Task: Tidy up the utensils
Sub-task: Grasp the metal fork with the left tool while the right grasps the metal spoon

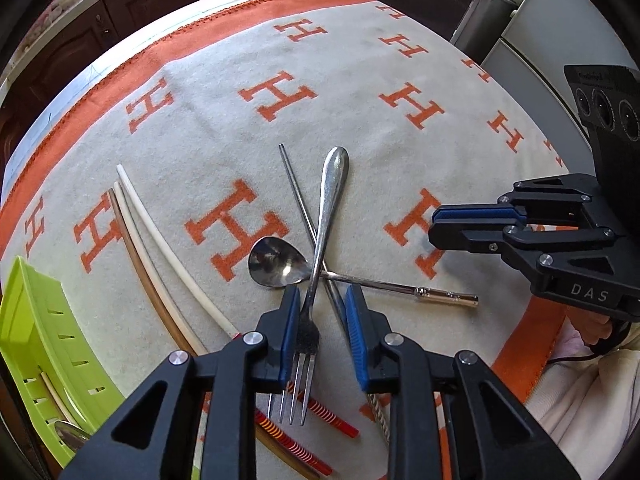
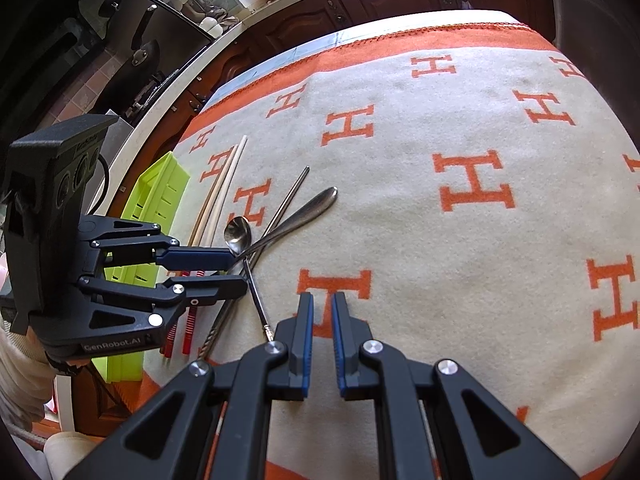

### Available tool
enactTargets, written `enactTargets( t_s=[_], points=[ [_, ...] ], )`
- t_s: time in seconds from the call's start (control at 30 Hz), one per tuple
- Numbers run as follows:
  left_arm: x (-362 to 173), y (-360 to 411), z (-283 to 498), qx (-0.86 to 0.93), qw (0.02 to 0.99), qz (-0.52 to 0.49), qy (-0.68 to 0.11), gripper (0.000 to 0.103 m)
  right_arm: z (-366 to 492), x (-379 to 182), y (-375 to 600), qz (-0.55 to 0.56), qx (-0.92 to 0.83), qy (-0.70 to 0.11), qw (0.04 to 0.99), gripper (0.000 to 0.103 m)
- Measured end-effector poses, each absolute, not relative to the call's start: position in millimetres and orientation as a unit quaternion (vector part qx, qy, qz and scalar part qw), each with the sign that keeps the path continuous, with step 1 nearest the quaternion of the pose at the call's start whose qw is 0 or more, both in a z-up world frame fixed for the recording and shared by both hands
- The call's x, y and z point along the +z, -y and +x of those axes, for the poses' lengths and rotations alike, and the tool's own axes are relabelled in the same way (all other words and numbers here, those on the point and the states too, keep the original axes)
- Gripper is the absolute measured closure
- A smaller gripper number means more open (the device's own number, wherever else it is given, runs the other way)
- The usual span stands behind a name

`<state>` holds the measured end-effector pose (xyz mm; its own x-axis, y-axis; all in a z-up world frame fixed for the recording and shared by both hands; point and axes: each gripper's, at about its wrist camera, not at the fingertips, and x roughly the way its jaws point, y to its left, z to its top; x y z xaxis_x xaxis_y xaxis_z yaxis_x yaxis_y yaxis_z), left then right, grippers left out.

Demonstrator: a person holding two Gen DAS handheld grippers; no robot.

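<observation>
A steel fork (image 1: 326, 208) lies on the H-patterned cloth, crossing a spoon (image 1: 276, 262) and a metal chopstick (image 1: 294, 184). My left gripper (image 1: 322, 292) points down over this crossing, its jaws narrow around the fork's neck. The left pad touches the neck. A gap remains on the right, where the chopstick runs. From the right wrist view, the left gripper (image 2: 240, 267) straddles the fork (image 2: 304, 210) beside the spoon (image 2: 238, 232). My right gripper (image 2: 323, 298) hovers shut and empty over bare cloth, and its closed tips (image 1: 433, 226) show to the right of the pile.
White and tan chopsticks (image 1: 148, 220) lie left of the pile, and red-striped chopsticks (image 1: 332, 416) lie beneath my left gripper. A lime-green slotted tray (image 1: 36, 320) at the table's left edge holds a spoon and a chopstick. Cabinets stand behind the far edge of the cloth (image 2: 460, 92).
</observation>
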<state>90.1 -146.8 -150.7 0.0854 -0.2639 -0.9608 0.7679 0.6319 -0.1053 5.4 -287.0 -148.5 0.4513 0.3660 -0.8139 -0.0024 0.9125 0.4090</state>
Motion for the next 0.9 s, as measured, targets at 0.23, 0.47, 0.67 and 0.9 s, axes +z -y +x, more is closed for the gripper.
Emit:
enactTargets(
  t_s=[0.23, 0.47, 0.67, 0.9],
  points=[
    [-150.7, 154.3, 89.8, -0.377, 0.688, 0.237, -0.573, 0.089, 5.8, -148.8, 288.8, 0.179, 0.110, -0.511, 0.833, 0.094],
    [-151.4, 154.2, 92.4, -0.367, 0.693, 0.240, -0.572, 0.090, 6.4, -149.9, 289.9, 0.182, 0.108, -0.510, 0.834, 0.094],
    [-150.0, 157.3, 93.2, -0.336, 0.720, 0.228, -0.563, 0.100, 5.4, -148.4, 286.7, 0.175, 0.111, -0.510, 0.835, 0.094],
    [-140.1, 140.6, 89.5, -0.324, 0.736, 0.179, -0.566, 0.100, 8.5, -144.7, 279.3, 0.168, 0.126, -0.515, 0.831, 0.094]
  ],
)
